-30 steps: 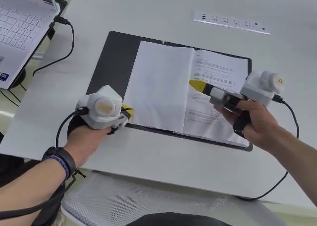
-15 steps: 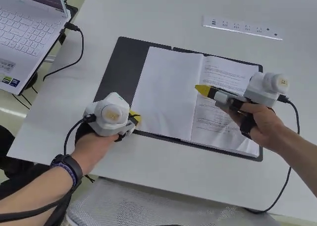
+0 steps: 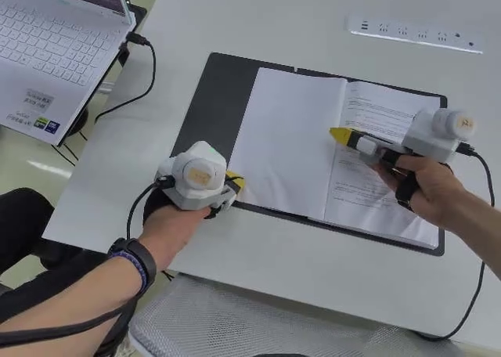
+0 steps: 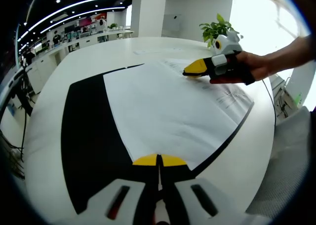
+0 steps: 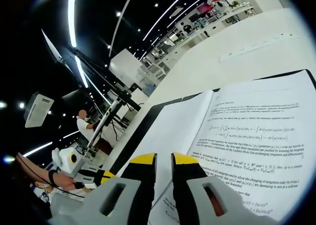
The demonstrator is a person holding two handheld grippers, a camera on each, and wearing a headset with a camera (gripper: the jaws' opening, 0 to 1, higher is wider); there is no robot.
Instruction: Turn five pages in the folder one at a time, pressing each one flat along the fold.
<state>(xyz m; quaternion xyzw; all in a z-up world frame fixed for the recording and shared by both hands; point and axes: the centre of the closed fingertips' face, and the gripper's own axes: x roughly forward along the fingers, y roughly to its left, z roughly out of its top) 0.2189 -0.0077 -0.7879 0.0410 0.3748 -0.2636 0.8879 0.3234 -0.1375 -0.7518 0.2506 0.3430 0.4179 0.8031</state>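
The folder (image 3: 205,99) is laid open on the counter (image 3: 258,28). The left tool (image 3: 235,182) is pressed closed at the near corner of the blank page (image 3: 286,138); the right tool (image 3: 340,134) is held narrowly parted above the fold (image 3: 329,185).

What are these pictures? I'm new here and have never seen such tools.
No robot: a person holds a two-jaw gripper in each hand. One picture comes from a headset camera, the round two from cameras on the left gripper and right gripper. On the white table lies an open black folder with a blank white page and a printed page, near a white laptop and white power strip. The left gripper, shut, sits at the folder's near edge; the right, barely open, points toward the fold, holding nothing.
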